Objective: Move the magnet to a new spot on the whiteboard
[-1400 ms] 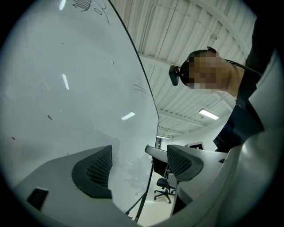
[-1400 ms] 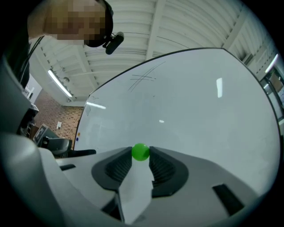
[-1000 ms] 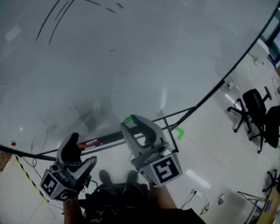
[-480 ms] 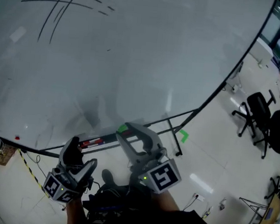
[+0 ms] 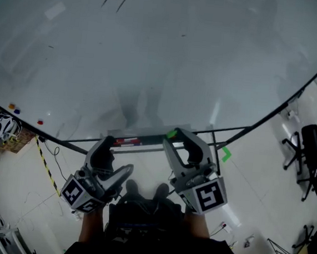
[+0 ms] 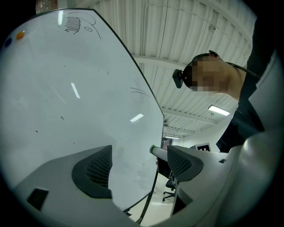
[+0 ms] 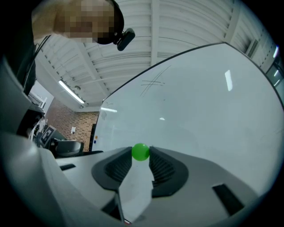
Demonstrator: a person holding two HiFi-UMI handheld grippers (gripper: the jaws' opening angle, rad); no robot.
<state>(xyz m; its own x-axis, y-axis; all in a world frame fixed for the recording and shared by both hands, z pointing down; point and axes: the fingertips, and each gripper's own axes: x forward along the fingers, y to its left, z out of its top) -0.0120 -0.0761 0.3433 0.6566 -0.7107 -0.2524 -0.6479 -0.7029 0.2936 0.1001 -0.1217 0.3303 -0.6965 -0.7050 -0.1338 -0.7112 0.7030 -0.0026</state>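
while r gripper (image 7: 141, 156) jaws pinch green magnet (image 7: 141, 151), l gripper (image 6: 140, 166) jaws wide apart, facing whiteboard (image 5: 154, 50)

Left gripper (image 5: 115, 158) and right gripper (image 5: 180, 136): light grey moulded shells with dark ribbed jaw pads (image 6: 95, 171). Each carries a white cube printed with black square markers, left cube (image 5: 77, 193) and right cube (image 5: 208, 195). Person: dark top (image 5: 152, 251), dark shoes (image 5: 133, 187), black head-mounted camera (image 6: 179, 78).

Pale glossy floor (image 5: 256, 186) with black office chairs (image 5: 306, 144) at right and striped yellow-black tape (image 5: 47, 167) at left. Ribbed white ceiling (image 6: 195, 26) carries a lit strip light (image 6: 220, 110).
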